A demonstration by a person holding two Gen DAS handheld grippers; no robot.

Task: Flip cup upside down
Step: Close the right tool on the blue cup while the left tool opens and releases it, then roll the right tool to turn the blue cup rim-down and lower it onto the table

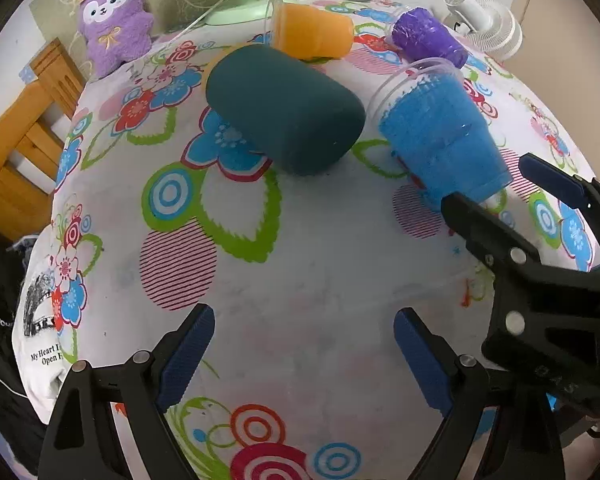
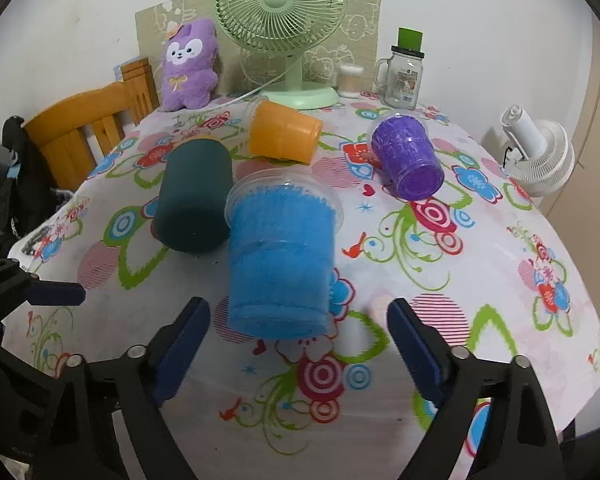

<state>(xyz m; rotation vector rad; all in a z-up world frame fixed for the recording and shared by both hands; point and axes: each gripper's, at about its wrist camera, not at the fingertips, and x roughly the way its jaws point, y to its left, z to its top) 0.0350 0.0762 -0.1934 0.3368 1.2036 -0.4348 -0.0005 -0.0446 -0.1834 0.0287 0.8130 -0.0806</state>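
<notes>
Several cups lie on their sides on the flowered tablecloth (image 2: 480, 264): a blue cup (image 2: 280, 264), a dark teal cup (image 2: 194, 200), an orange cup (image 2: 284, 136) and a purple cup (image 2: 410, 156). My right gripper (image 2: 298, 344) is open, its jaws on either side of the blue cup's base without touching it. In the left wrist view the blue cup (image 1: 440, 136) lies at the right, with the right gripper (image 1: 508, 192) at its base. My left gripper (image 1: 304, 356) is open and empty over bare cloth, short of the teal cup (image 1: 284, 112).
A green desk fan (image 2: 284, 12), a purple plush toy (image 2: 190, 64), a glass jar mug (image 2: 404, 76) and a cotton swab box (image 2: 350, 80) stand at the table's back. A white fan (image 2: 540, 156) sits at the right edge. A wooden chair (image 2: 84, 128) stands at the left.
</notes>
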